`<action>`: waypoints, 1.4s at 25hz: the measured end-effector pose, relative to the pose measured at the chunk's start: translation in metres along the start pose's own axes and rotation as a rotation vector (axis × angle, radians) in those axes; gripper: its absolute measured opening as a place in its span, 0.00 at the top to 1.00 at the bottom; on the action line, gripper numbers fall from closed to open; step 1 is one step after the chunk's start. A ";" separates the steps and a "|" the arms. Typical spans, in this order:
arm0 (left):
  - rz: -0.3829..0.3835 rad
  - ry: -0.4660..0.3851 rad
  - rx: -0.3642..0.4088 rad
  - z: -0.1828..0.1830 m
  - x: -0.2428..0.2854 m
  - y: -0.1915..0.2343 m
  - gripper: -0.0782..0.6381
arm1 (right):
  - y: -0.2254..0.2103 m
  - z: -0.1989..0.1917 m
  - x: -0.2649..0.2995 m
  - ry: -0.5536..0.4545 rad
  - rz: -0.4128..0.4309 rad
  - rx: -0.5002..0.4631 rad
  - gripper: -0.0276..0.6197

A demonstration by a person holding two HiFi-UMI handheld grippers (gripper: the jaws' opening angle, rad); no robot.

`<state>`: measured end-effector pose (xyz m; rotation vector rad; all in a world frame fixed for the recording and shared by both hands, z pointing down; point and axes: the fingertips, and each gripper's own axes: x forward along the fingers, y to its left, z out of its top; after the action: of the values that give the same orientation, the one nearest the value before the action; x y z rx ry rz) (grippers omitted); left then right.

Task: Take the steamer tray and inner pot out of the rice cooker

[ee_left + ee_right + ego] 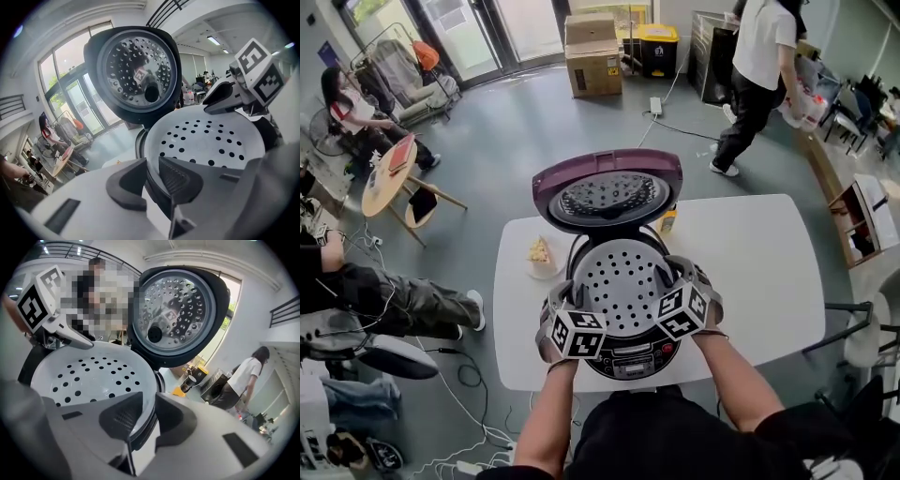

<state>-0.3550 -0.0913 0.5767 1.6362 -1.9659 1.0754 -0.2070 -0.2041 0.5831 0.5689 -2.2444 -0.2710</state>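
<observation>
The left tongs and right tongs each pinch the rim of the steamer tray on opposite sides, likely to lift it level. The tray sits in the open rice cooker on the worktop.

text: none legible | rice cooker panel: print too small | cardboard box: label unreadable

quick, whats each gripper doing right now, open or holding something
left gripper: closed on the rim of the steamer tray
right gripper: closed on the steamer tray rim, opposite side
</observation>
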 end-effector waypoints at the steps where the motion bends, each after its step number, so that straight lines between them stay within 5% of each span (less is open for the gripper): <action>1: -0.001 -0.001 0.001 0.000 -0.001 0.000 0.78 | 0.000 0.000 0.000 0.003 0.008 0.007 0.83; 23: 0.027 -0.203 0.032 0.063 -0.071 0.024 0.78 | -0.032 0.053 -0.073 -0.110 -0.169 0.004 0.83; 35: -0.009 -0.309 0.097 0.143 -0.084 -0.036 0.79 | -0.106 0.015 -0.126 -0.135 -0.304 0.027 0.83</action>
<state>-0.2724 -0.1420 0.4376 1.9622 -2.1193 0.9758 -0.1105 -0.2364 0.4527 0.9332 -2.2888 -0.4446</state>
